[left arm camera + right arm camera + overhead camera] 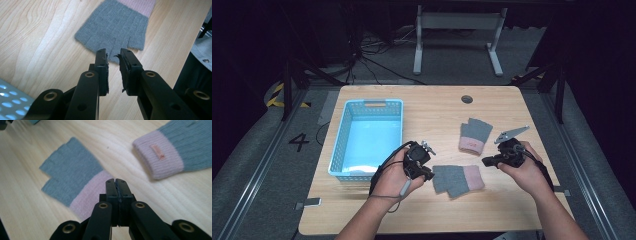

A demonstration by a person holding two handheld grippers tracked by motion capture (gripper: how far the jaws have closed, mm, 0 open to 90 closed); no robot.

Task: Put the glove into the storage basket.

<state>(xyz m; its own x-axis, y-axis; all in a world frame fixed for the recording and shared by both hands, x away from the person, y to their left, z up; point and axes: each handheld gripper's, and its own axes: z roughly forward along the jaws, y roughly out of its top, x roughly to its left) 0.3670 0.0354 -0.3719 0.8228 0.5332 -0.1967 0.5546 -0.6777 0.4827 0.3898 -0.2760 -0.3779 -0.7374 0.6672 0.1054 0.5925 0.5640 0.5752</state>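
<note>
Near glove: a grey fingerless glove [458, 179] with a pink cuff lies flat near the table's front edge, between both grippers.
Far glove: its twin [474, 135] lies apart, toward the table's right side, label up.
Left gripper [114, 55]: jaws slightly parted, nothing between them, tips at the glove's finger end.
Right gripper [116, 180]: clenched shut, empty, over the pink cuff.
Basket: an empty blue basket [341, 141] by the left edge, probably meant for the gloves.
Surface: pale wooden table [432, 107].
Room: dark, with floor cables.
</note>
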